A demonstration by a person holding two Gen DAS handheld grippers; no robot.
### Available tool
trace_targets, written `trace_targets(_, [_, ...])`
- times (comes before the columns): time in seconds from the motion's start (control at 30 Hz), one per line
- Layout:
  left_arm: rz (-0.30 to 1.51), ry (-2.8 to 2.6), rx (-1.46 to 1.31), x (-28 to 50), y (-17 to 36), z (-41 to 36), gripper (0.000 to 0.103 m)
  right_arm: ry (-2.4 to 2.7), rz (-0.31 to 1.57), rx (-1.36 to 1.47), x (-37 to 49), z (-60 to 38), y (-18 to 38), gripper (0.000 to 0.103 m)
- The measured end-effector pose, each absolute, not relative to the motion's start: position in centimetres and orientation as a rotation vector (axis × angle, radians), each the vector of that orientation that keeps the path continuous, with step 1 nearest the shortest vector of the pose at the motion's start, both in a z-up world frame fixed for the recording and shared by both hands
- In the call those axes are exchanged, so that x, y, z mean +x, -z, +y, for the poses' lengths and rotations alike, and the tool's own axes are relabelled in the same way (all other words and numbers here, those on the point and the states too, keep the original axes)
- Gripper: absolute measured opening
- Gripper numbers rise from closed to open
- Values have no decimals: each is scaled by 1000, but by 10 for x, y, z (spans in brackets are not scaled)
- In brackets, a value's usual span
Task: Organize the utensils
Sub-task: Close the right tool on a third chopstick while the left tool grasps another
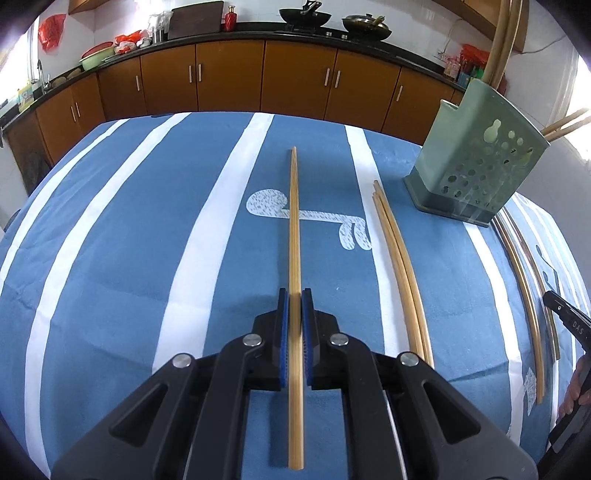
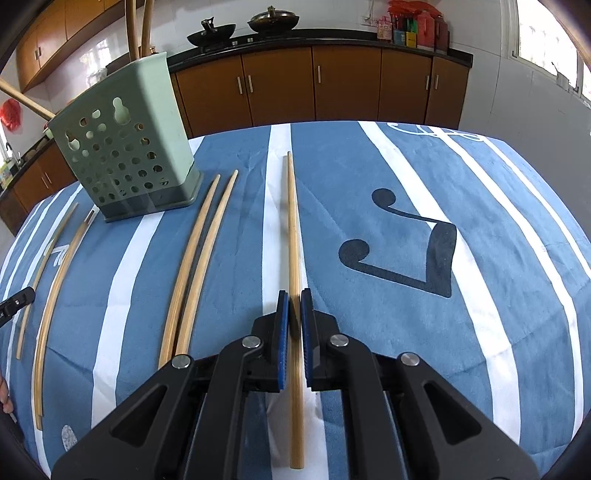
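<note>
Pickup step: my left hand-held gripper (image 1: 294, 295) and right hand-held gripper (image 2: 294, 295) each closed narrowly around a bamboo chopstick pair (image 1: 294, 236) lying on the striped desk (image 1: 129, 258), next needing lift toward the green perforated holder (image 1: 476, 162).

A run of brown base cabinets (image 1: 229, 74) under a dark countertop (image 2: 332, 37) lines the white-tiled back wall (image 2: 491, 74), with two woks (image 1: 304, 16) on the hob, wall cupboards (image 2: 55, 33) above, and daylight from a window (image 2: 546, 37) at right.
</note>
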State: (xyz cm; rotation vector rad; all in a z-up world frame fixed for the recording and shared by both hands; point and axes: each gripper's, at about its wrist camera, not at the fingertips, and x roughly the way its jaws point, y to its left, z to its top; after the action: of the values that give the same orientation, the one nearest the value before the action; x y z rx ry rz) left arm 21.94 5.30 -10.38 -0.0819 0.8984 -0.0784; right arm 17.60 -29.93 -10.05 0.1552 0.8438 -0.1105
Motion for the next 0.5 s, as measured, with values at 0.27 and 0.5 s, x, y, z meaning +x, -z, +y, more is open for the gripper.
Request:
trace_targets(0.27, [888, 77, -83, 217, 104, 50, 9, 114, 845, 151, 174, -299, 100, 8])
trace_targets(0.5, [888, 77, -85, 217, 104, 51, 9, 113, 846, 152, 176, -300, 101, 8])
